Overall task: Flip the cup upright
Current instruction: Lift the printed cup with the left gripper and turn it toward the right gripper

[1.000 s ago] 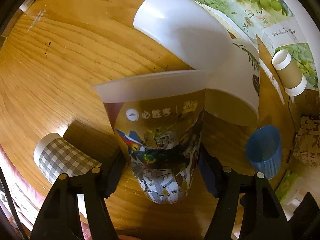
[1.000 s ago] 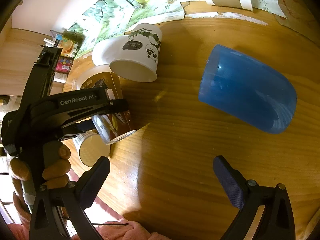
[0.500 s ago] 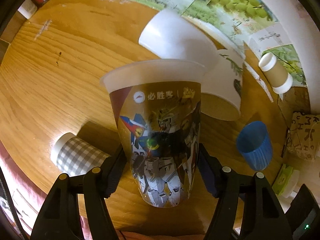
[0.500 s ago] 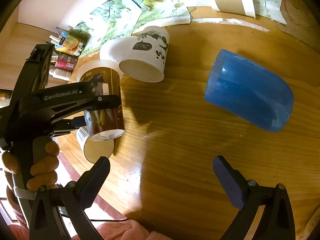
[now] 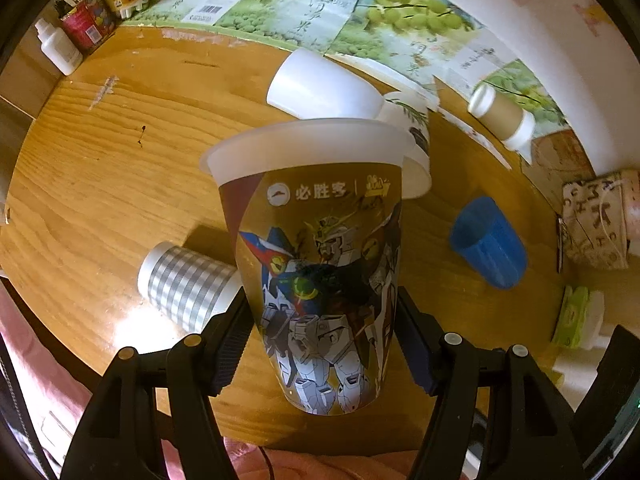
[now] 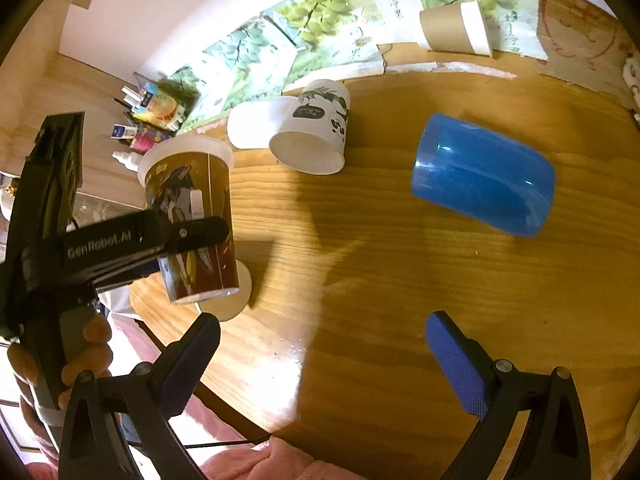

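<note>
My left gripper (image 5: 320, 320) is shut on a gold robot-print plastic cup (image 5: 320, 248), rim up, held nearly upright above the wooden table (image 5: 100, 184). The cup also shows in the right wrist view (image 6: 192, 220), with the left gripper (image 6: 132, 240) clamped round its lower half. My right gripper (image 6: 320, 364) is open and empty, low over the table's front edge. A blue cup (image 6: 484, 180) lies on its side ahead of it.
A grey checked cup (image 5: 184, 284), a white cup (image 5: 320, 88) and a panda-print cup (image 6: 316, 136) lie on their sides. A brown paper cup (image 6: 456, 28) lies by the wall. Bottles and boxes (image 5: 80, 20) stand at the far left.
My left gripper has lifted the robot-print cup and tilted it from leaning to nearly upright. The right gripper has stayed open and drawn back slightly.
</note>
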Available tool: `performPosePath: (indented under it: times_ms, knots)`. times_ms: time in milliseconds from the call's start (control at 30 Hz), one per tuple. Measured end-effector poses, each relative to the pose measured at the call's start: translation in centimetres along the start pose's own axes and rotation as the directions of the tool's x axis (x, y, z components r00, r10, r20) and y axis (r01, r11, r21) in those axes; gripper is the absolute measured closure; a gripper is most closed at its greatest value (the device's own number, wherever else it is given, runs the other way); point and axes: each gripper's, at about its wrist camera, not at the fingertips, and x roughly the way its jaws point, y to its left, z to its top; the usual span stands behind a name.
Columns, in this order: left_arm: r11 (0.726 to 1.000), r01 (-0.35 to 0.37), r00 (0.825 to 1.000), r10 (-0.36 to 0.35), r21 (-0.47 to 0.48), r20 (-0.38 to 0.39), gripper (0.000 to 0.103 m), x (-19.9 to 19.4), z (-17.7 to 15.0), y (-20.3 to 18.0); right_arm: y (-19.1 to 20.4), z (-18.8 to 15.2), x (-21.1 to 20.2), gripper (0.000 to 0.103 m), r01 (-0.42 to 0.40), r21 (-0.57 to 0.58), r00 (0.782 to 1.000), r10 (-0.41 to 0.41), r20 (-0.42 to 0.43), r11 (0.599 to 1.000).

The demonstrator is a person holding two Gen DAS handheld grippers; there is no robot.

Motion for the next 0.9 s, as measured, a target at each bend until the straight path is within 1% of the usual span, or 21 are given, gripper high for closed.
performPosePath:
  times_ms: [67, 167, 400, 467, 567, 700, 900]
  knots:
    - [1.000, -0.001, 1.000, 0.001, 0.013, 0.009, 0.032, -0.4, -0.6, 0.1, 0.3, -0.6, -0.7, 0.000, -0.001, 0.006, 1.000, 0.001, 0.022, 1.000]
    - [0.999, -0.022, 0.999, 0.021, 0.035, 0.025, 0.032, -1.2, -1.7, 0.3, 0.5, -1.6, -1.6, 0.000, -0.005, 0.020, 0.999, 0.003, 0.054, 1.000]
    - [0.997, -0.006, 1.000, 0.004, 0.076, 0.026, 0.032, -2.3, -4.8, 0.6, 0.3, -3.9, -3.3, 0.000, -0.032, 0.076, 0.994, 0.023, 0.107, 0.997]
    - [0.996, 0.006, 1.000, -0.007, 0.093, 0.011, 0.032, -2.4, -5.7, 0.7, 0.1, -4.5, -3.6, 0.000, -0.041, 0.096, 0.993, 0.030, 0.117, 0.995]
    - [0.993, 0.005, 1.000, -0.006, 0.117, 0.003, 0.032, -2.5, -6.9, 0.8, 0.0, -5.4, -3.6, 0.000, -0.054, 0.125, 0.992, 0.039, 0.123, 0.991]
    - [0.986, -0.016, 1.000, 0.016, 0.165, 0.004, 0.032, -2.4, -8.6, 0.8, -0.3, -7.0, -3.4, 0.000, -0.075, 0.170, 0.991, 0.055, 0.124, 0.983]
    - [0.977, -0.045, 0.999, 0.046, 0.206, 0.000, 0.032, -1.9, -10.5, 1.0, -0.6, -9.2, -3.0, 0.000, -0.091, 0.219, 0.991, 0.067, 0.117, 0.972]
